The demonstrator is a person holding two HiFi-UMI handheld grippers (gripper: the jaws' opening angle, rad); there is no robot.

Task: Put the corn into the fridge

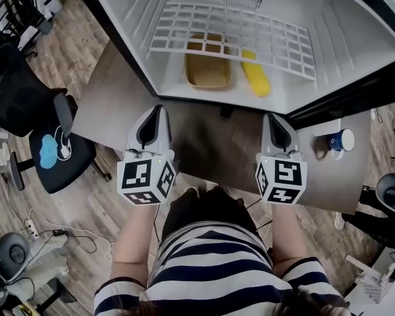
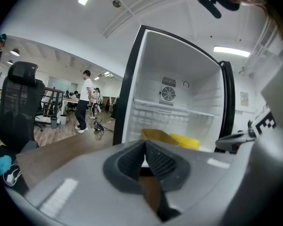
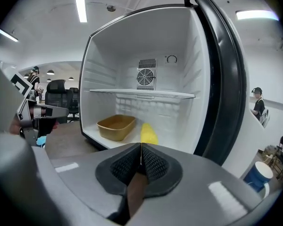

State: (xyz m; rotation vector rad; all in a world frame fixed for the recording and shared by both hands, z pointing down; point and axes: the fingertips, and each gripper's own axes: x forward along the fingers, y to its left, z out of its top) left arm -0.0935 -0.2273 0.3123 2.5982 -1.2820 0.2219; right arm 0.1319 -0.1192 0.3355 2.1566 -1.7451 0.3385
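- And the corn (image 1: 256,75) is in: it lies on the fridge (image 1: 342,45) floor under the wire shelf (image 1: 250,35), just right of the tan tray (image 1: 208,64), and nothing is touching it.
- The left tool (image 2: 145,142) has its jaws pressed together on nothing, out over the bench (image 1: 118,91) in front of the opening.
- It's the same on the right: the right tool (image 3: 141,146) is pinched closed and empty, clear of the fridge.
- The delivery looks done to me, and what's left is the door (image 3: 221,88), which stands wide open on the right.
- Watch the corn's near end, which sits close to the front lip; it's round, so a knock to the cabinet could roll it toward the edge and into the path of the door seal.
- Pushing the door with a closed tool nose is a risk too, because that smooth rim could let it skid off.
- The blue mug (image 1: 341,140) stands on the bench near the door side, so a careless swing of the door or the right arm might clip it.
- The bench is a bare brown top that carries the fridge.
- Around it there's an office with a wood-plank floor (image 1: 66,45), a black chair (image 1: 59,150) on the left, ceiling strip lights and people standing far off.
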